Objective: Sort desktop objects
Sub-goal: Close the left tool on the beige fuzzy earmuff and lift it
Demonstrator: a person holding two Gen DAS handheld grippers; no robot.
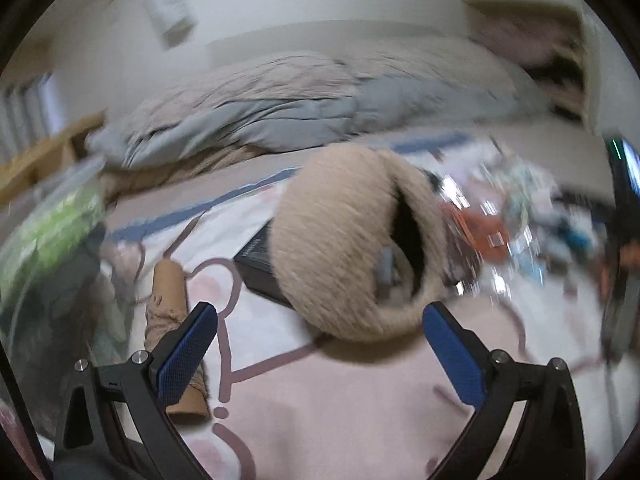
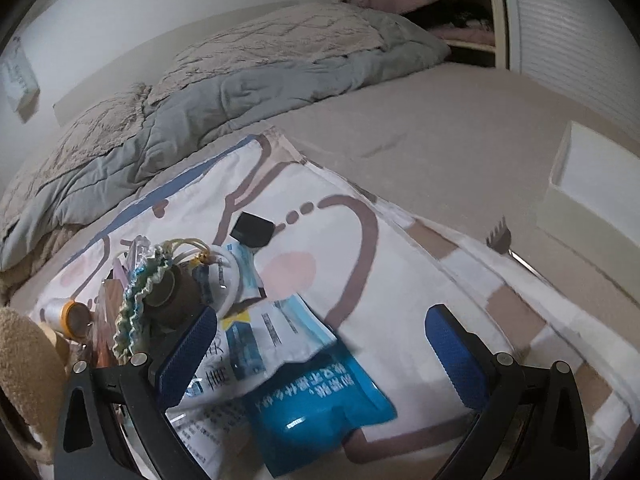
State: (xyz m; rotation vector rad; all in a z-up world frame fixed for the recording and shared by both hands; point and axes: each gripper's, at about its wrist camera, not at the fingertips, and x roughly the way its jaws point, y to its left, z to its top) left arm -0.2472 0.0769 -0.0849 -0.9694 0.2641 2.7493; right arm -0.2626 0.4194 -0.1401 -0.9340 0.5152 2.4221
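Left gripper (image 1: pixel 320 330): jaws spread wide, grasping nothing, with a beige furry pouch (image 1: pixel 344 240) just ahead on the patterned cloth (image 1: pixel 360 400) spread over the bed; a cardboard tube (image 1: pixel 170 304) lies beside its left finger. Right gripper (image 2: pixel 322 334): jaws likewise released, above a blue packet (image 2: pixel 320 404) and white paper packets (image 2: pixel 276 332); a thread spool (image 2: pixel 60 312) lies near the pile's left edge.

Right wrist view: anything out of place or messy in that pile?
Yes. The blue packet, the white printed packets and a trim-wrapped spool lie heaped and overlapping at odd angles on the patterned cloth. A small black item sits apart from the heap.
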